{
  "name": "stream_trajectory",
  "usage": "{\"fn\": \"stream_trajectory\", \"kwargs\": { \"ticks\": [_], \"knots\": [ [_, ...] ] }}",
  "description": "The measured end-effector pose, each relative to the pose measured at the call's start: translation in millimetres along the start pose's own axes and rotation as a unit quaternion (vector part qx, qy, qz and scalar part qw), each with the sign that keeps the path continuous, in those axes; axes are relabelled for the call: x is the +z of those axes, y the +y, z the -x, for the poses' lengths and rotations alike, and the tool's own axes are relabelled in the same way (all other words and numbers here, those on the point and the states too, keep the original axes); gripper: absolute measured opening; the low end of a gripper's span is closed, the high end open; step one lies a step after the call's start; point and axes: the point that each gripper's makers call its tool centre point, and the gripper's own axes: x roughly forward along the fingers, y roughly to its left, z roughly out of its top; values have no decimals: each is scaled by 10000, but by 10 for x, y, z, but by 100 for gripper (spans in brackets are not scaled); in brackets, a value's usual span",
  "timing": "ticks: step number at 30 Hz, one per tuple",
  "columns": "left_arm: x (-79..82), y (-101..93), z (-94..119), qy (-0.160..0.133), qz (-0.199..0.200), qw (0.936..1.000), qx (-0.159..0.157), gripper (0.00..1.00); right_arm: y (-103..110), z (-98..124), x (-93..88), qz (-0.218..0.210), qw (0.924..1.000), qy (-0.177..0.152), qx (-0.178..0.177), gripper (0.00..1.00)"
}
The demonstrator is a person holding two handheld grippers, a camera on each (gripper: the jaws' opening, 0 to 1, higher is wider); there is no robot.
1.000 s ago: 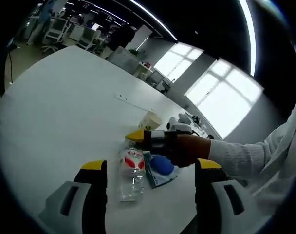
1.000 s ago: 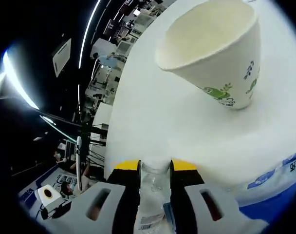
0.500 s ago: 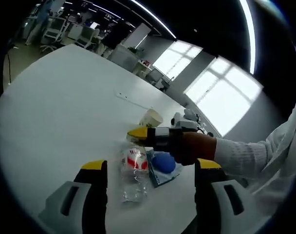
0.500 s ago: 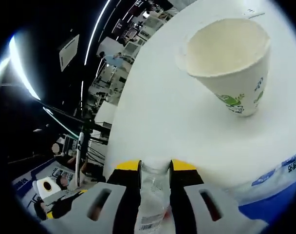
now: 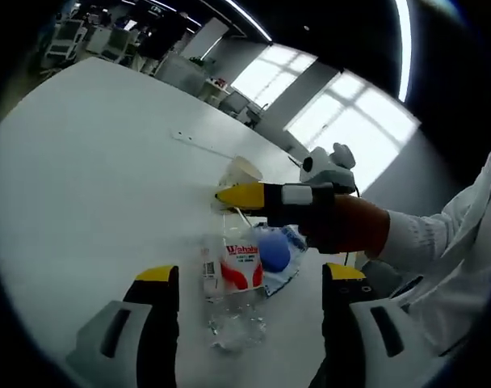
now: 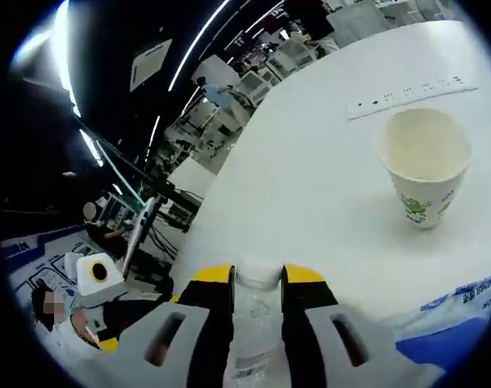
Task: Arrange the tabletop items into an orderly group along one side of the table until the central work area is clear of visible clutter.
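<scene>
1. Right gripper (image 6: 258, 287) jaws pinch the bottle (image 5: 233, 279) by its neck, lifted off the bench (image 5: 92, 178).
2. Left gripper (image 5: 249, 279) jaws spread, holding nothing.
3. Paper cup (image 6: 424, 166) upright beyond, blue packet (image 5: 279, 252) beside bottle.

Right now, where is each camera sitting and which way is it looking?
Left gripper view: on the left gripper, open, facing the plastic bottle, blue packet, right gripper and white sleeve.
Right gripper view: on the right gripper, clamping the bottle's neck, facing the paper cup.
Shared: bottle, cup, packet, white table.
</scene>
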Motion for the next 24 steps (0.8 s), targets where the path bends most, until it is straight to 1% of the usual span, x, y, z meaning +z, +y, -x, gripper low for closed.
{"fn": "stream_trajectory", "kwargs": {
  "ticks": [1, 2, 3, 4, 5, 6, 7, 8, 9, 10, 12, 16, 18, 21, 22, 24],
  "knots": [
    [-8, -6, -22, 36, -36, 10000, -65, 73, 0, 2, 18, 166, 9999, -20, -22, 20],
    [-24, -14, -47, 83, -92, 9998, -143, 73, 57, 10, 12, 165, 9999, -16, 39, 20],
    [-42, -15, -73, 128, -98, 9997, -209, 73, 84, 13, 20, 259, 9997, -23, 40, 20],
    [-81, 6, -108, 238, -42, 9995, -221, 72, 110, 21, 21, 323, 9995, -20, 37, 20],
    [-95, 22, -135, 285, -64, 9993, -214, 72, 151, 24, 25, 452, 9990, -14, 62, 20],
    [-97, 6, -166, 294, -169, 9991, -258, 72, 183, 27, 25, 567, 9984, -18, 85, 20],
    [-110, -9, -188, 334, -205, 9987, -335, 71, 208, 26, 27, 645, 9979, -22, 93, 20],
    [-148, -30, -205, 452, -220, 9977, -455, 69, 235, 29, 26, 702, 9975, -26, 114, 20],
    [-166, -25, -213, 522, -244, 9972, -484, 66, 276, 44, 20, 802, 9967, -24, 131, 20],
    [-174, -40, -225, 552, -329, 9964, -546, 63, 298, 53, 16, 864, 9962, -21, 123, 20],
    [-189, -39, -244, 613, -361, 9954, -648, 62, 354, 53, 9, 956, 9952, -38, 180, 19],
    [-224, -49, -251, 706, -489, 9920, -920, 53, 446, 73, -14, 1169, 9929, -47, 236, 19],
    [-231, -77, -253, 711, -516, 9907, -1038, 51, 485, 85, -20, 1309, 9910, -47, 271, 19],
    [-291, -40, -258, 818, -684, 9885, -1070, 45, 536, 111, -33, 1437, 9892, -46, 298, 19],
    [-305, -29, -262, 830, -726, 9880, -1079, 44, 542, 113, -35, 1456, 9889, -46, 300, 19],
    [-305, -70, -264, 786, -707, 9874, -1178, 44, 560, 129, -43, 1491, 9883, -34, 318, 19]
  ]
}}
